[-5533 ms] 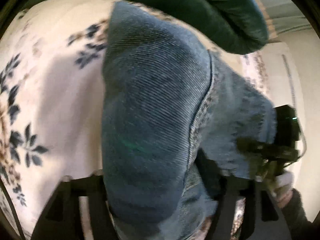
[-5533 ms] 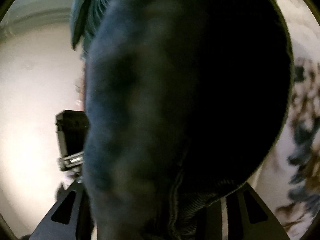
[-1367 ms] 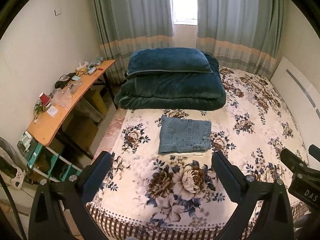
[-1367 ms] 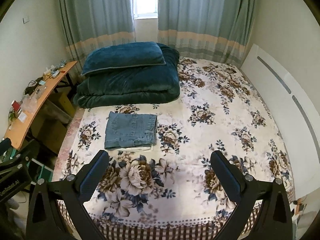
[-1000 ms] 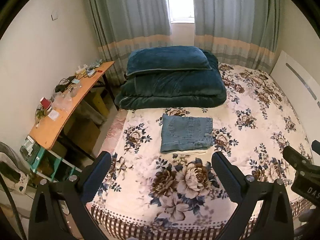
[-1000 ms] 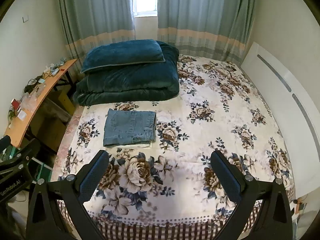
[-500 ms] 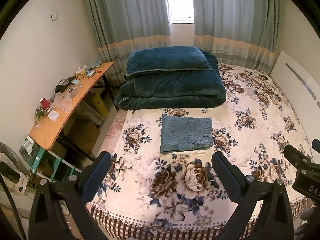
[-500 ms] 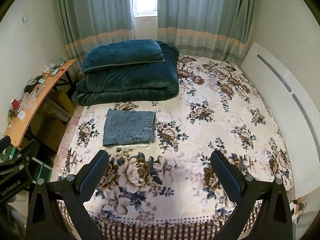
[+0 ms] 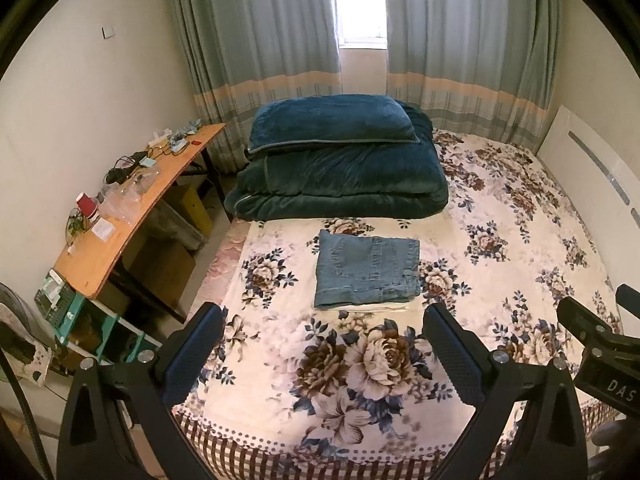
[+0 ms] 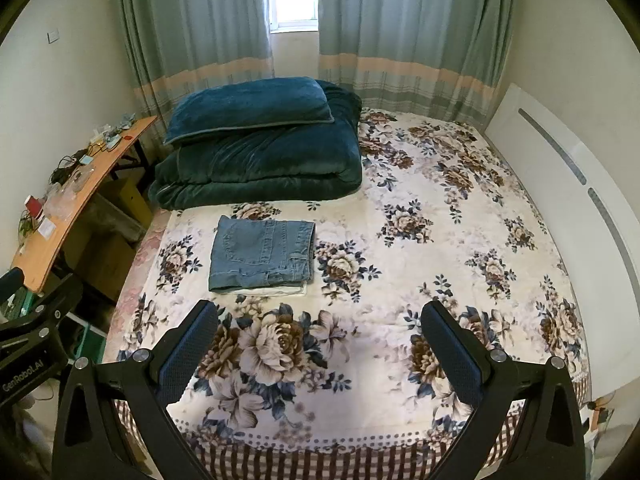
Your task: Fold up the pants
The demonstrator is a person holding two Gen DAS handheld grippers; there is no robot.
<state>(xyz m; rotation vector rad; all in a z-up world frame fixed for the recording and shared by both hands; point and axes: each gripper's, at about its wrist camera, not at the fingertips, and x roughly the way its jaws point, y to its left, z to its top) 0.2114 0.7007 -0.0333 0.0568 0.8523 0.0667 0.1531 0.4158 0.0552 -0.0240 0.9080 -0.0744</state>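
The blue denim pants [image 9: 367,270] lie folded into a flat rectangle on the floral bed [image 9: 520,240], on top of a folded white cloth [image 9: 376,307]. They also show in the right wrist view [image 10: 262,254], with the white cloth [image 10: 276,290] under their near edge. My left gripper [image 9: 322,344] is open and empty, held back over the foot of the bed. My right gripper [image 10: 318,340] is open and empty, likewise far from the pants. Each gripper's body shows at the edge of the other's view.
A dark teal pillow [image 9: 332,122] on a folded teal quilt [image 9: 340,184] lies beyond the pants. A cluttered wooden desk [image 9: 132,208] stands left of the bed. A white headboard [image 10: 568,168] runs along the right. Curtains [image 10: 400,28] hang behind.
5.5 s ago both grippers were closed on the denim close to the cameras. Since then they have let go and pulled back; over the last second the views have barely shifted.
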